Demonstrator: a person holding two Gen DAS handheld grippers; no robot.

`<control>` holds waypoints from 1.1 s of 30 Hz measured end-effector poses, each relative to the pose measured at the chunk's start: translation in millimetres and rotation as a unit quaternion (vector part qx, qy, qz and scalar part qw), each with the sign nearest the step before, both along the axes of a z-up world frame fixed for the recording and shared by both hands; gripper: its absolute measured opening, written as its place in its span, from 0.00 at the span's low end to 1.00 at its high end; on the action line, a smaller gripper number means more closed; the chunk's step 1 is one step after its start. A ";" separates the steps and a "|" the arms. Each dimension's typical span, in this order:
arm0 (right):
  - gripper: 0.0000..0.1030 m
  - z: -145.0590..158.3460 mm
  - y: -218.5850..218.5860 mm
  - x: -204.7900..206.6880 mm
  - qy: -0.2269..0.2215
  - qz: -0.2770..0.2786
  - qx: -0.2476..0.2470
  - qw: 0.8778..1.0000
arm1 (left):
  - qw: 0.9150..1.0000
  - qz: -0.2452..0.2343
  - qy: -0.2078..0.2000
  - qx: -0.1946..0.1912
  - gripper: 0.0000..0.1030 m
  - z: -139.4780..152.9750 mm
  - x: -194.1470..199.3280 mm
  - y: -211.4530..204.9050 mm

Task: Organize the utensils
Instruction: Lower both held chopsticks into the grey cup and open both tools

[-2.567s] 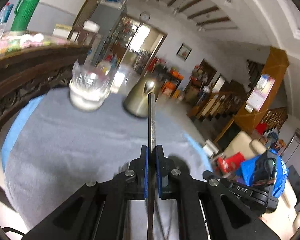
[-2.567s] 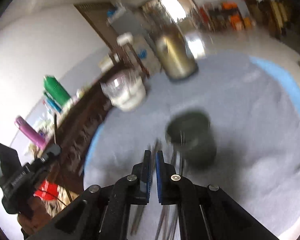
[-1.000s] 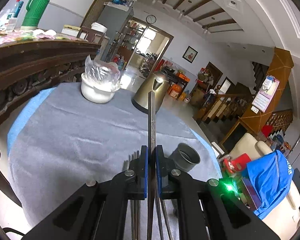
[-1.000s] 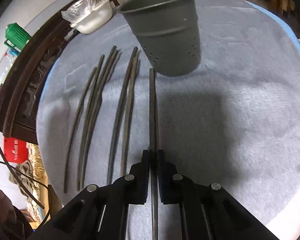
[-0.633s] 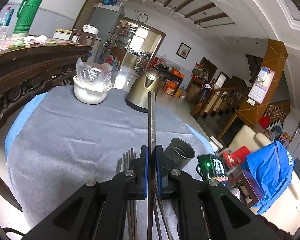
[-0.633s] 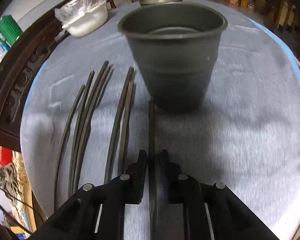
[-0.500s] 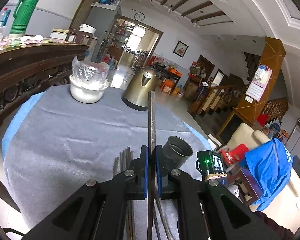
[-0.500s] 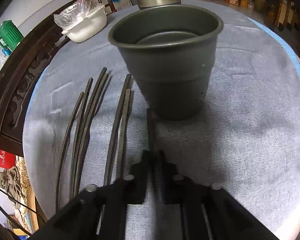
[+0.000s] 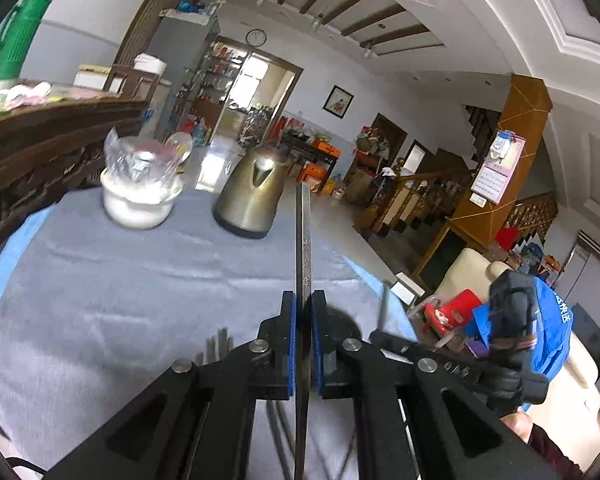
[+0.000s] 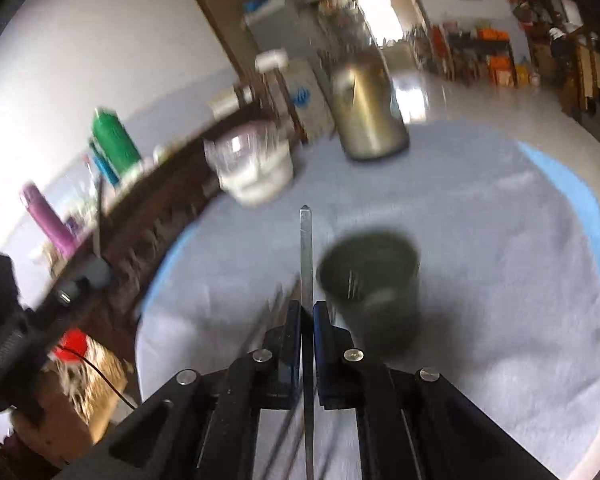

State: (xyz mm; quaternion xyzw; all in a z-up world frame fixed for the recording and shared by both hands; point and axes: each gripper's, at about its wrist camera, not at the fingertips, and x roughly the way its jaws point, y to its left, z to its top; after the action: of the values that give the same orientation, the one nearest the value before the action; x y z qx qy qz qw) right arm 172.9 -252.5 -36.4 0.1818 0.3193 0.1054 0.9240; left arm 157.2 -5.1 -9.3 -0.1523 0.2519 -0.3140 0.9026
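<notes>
Two tools, each pinching one flat dark metal utensil — left tool on its strip, right tool on another, lifted since earlier, beside one dark perforated metal cup on the grey-clothed worktop.

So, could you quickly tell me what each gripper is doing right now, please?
Left gripper: closed on a chopstick.
Right gripper: closed on another chopstick, beside the dark cup.

Daylit, doorway glaring; right wrist view motion-blurred, fisheye-bent edges.
</notes>
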 end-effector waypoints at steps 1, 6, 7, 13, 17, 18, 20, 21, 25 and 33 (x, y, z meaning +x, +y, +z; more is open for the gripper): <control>0.06 9.6 -5.3 -1.7 -0.017 -0.008 0.008 1.000 | 1.000 -0.003 -0.005 -0.001 0.07 5.1 3.7 -3.6; 0.06 57.0 -34.4 -7.1 -0.102 -0.058 0.040 0.992 | 0.999 -0.003 -0.049 -0.015 0.07 33.8 25.6 -22.9; 0.06 63.7 -37.8 -7.2 -0.123 -0.073 0.043 0.989 | 0.998 0.000 -0.057 -0.020 0.07 39.1 30.7 -26.5; 0.06 95.7 -40.3 -6.7 -0.236 -0.157 0.022 0.959 | 0.992 0.020 -0.106 -0.061 0.07 61.3 60.6 -56.9; 0.06 89.9 -29.6 4.8 -0.240 -0.174 -0.017 0.955 | 0.990 0.027 -0.121 -0.070 0.07 56.0 75.7 -79.1; 0.06 85.6 -26.7 7.4 -0.237 -0.175 -0.029 0.955 | 0.989 0.031 -0.126 -0.067 0.07 51.7 78.1 -86.3; 0.06 76.1 -23.6 12.3 -0.225 -0.174 -0.037 0.958 | 0.989 0.037 -0.132 -0.059 0.07 42.9 82.4 -96.3; 0.06 73.4 -23.2 14.1 -0.219 -0.173 -0.037 0.959 | 0.989 0.042 -0.132 -0.053 0.07 37.3 86.0 -103.8; 0.06 58.0 -25.2 15.8 -0.196 -0.170 -0.036 0.965 | 0.991 0.055 -0.116 -0.029 0.07 9.1 95.9 -117.0; 0.08 35.8 -28.1 7.5 -0.150 -0.152 -0.022 0.977 | 0.996 0.038 -0.076 0.007 0.07 -16.2 90.4 -115.7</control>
State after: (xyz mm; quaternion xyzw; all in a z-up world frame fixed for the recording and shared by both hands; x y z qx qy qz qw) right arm 180.4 -280.6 -0.6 0.1899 0.1480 -0.0175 0.9704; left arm 247.6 -120.8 -25.5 -0.1315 0.1789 -0.2881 0.9315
